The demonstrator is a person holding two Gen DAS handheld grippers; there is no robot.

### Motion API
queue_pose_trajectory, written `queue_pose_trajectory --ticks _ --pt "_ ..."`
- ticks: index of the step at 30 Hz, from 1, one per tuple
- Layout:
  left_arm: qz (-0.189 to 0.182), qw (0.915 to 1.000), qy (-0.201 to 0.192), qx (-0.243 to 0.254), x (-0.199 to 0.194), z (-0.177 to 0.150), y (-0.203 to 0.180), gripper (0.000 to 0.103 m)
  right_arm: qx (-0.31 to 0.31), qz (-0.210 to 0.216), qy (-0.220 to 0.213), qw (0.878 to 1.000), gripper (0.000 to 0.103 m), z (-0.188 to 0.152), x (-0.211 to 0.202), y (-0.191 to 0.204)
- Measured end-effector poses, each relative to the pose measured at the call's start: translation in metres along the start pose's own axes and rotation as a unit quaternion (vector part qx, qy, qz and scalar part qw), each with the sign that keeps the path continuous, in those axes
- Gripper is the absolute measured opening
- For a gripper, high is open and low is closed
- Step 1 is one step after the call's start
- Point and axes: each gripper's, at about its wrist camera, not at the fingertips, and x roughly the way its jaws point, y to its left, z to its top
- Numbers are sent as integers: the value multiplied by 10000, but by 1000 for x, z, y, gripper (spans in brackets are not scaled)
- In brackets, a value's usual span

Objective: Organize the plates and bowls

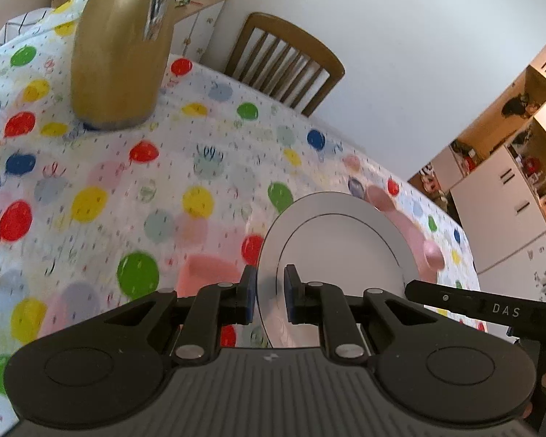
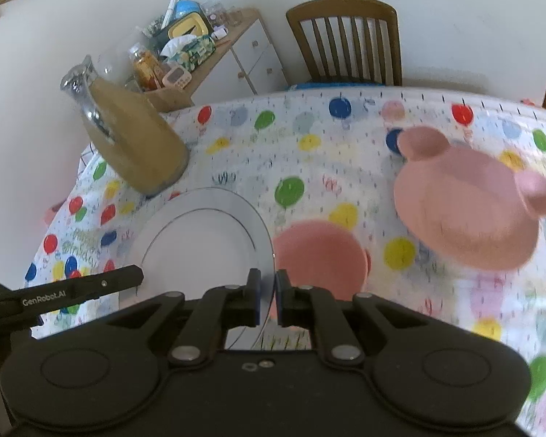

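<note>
Two grippers hold one white plate (image 1: 342, 255) by opposite edges. The left gripper (image 1: 269, 293) has its jaws nearly closed, and the rim of the plate sits between its blue pads. The right gripper (image 2: 267, 296) is closed even narrower on the other rim, with only a thin gap in which the plate edge passes. The plate is carried above the table (image 2: 309, 167), clear of the balloon-printed cloth. Just beside it, lower, lies a round pink plate (image 2: 320, 251). Further to the right is a pink bear-shaped plate (image 2: 466, 211) with two ears. A tall tan vase (image 2: 134, 138) stands near the far left of the table, and a wooden chair (image 2: 345, 40) is behind the table at the wall.
</note>
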Motion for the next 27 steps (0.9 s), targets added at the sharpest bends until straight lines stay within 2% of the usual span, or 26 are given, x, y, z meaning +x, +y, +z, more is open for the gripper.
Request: queue_pose_trajectory --ticks 14,27 --pt "-77 9992 371 134 -31 -66 18 15 151 -49 196 9997 7 -80 -22 14" --pt "0 9966 827 65 -37 -133 38 15 393 -40 497 9980 7 -149 -20 11"
